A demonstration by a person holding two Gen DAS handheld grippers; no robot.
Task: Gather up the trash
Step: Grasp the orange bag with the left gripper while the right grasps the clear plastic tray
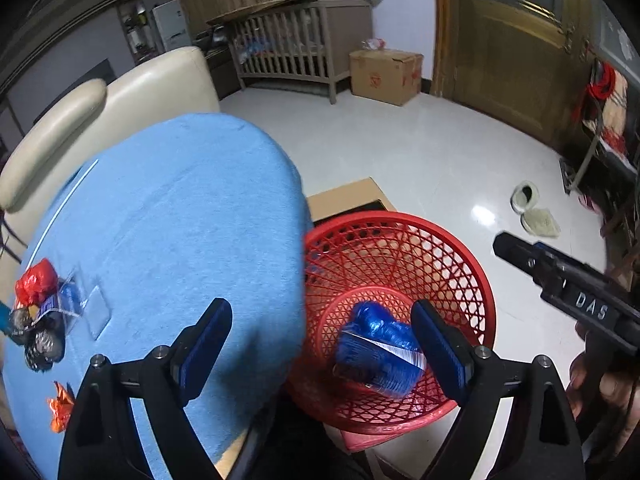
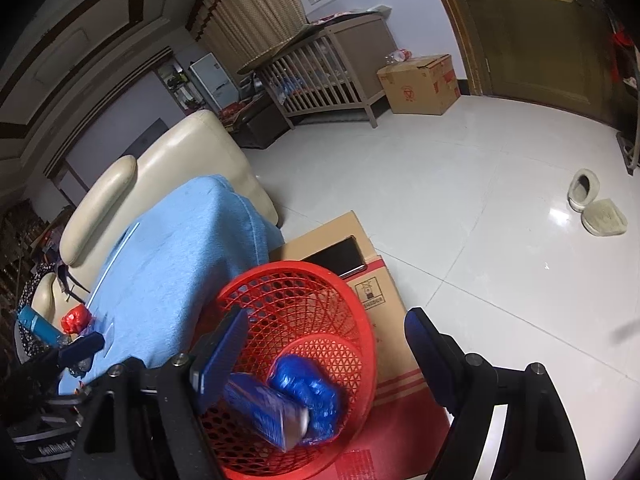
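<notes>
1. This is a home, seemingly a living room used as a family space.
2. A wooden baby crib [image 2: 320, 76] with slatted sides stands against the far wall.
3. A cream leather sofa [image 1: 132, 96] sits beside a table covered with a blue towel-like cloth [image 1: 172, 216].
4. A pair of fuzzy slippers [image 2: 592, 204] lies on the glossy white tiled floor [image 2: 460, 184].
5. A woven curtain [image 2: 256, 8] hangs in the corner, next to a carved golden-brown door [image 1: 516, 40].
6. Cardboard boxes [image 1: 386, 74] rest on the floor, and a small white fridge [image 1: 170, 24] shows in the background.
</notes>
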